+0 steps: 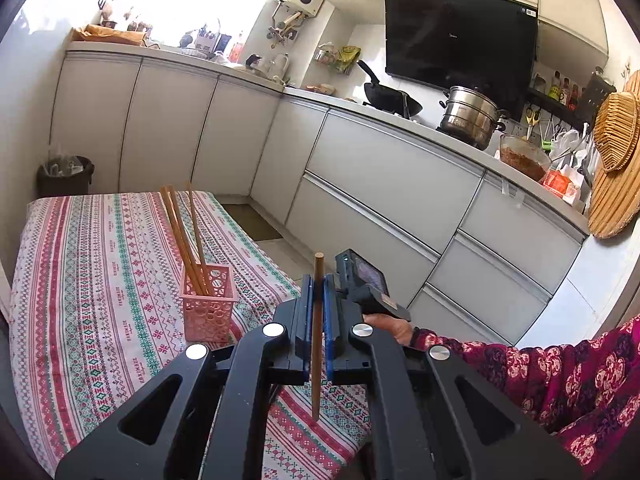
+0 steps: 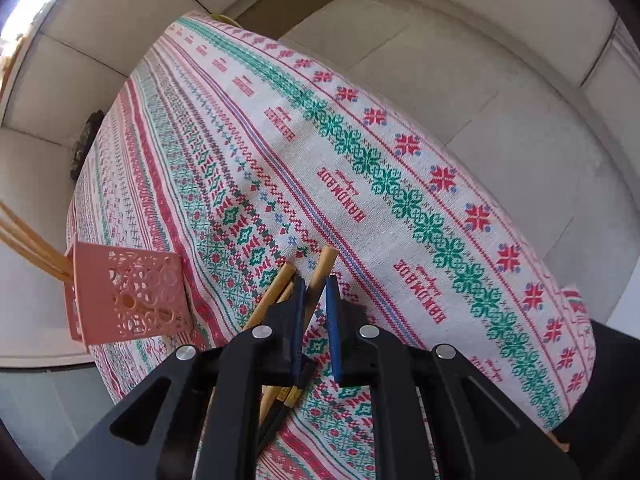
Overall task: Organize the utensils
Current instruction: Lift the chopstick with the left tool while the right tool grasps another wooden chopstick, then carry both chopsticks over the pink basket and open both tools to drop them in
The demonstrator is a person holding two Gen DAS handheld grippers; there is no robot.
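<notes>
Standing in a pink basket point(image 1: 208, 304) ahead and to the left of the left tool point(image 1: 318, 280), three chopsticks point(image 1: 182, 236) are seen leaning leftward above the patterned tablecloth point(image 1: 92, 280) on the worktop. A single chopstick point(image 1: 318, 336) is held upright between the left tool's closed blue pads, its top end clear of them. Just right of that tool, a hand point(image 1: 394, 326) in a floral sleeve point(image 1: 560, 376) is shown holding the right tool. In the right wrist view, the right tool point(image 2: 316, 288) is pointed down at loose chopsticks point(image 2: 280, 284) lying on the cloth; one is framed between its narrowly parted pads, and whether it is pressed cannot be told.
</notes>
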